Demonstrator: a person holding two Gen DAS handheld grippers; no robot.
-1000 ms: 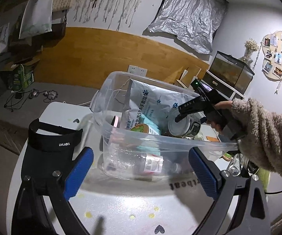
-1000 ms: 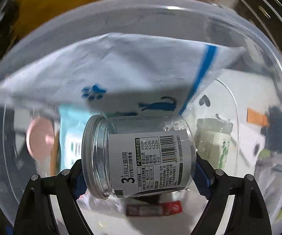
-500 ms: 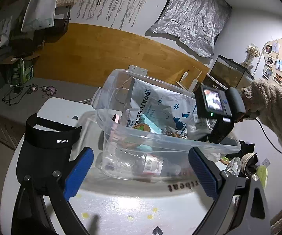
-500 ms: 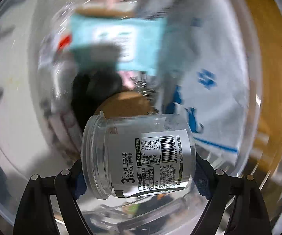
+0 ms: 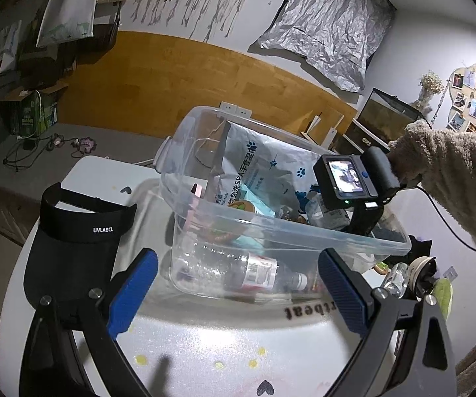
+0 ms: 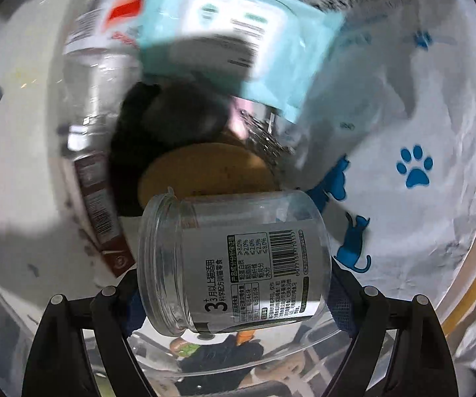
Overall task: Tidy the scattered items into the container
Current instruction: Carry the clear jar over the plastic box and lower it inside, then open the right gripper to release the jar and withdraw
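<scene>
While the left gripper [image 5: 236, 292] is held with jaws spread and empty before the clear container [image 5: 304, 241], a lidless labelled jar [image 6: 234, 261] is clamped sideways by the right gripper [image 6: 234, 294] inside it, above a teal packet [image 6: 238, 33].

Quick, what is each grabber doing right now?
Left gripper: open, holding nothing.
Right gripper: closed on the clear jar, inside the container.
</scene>
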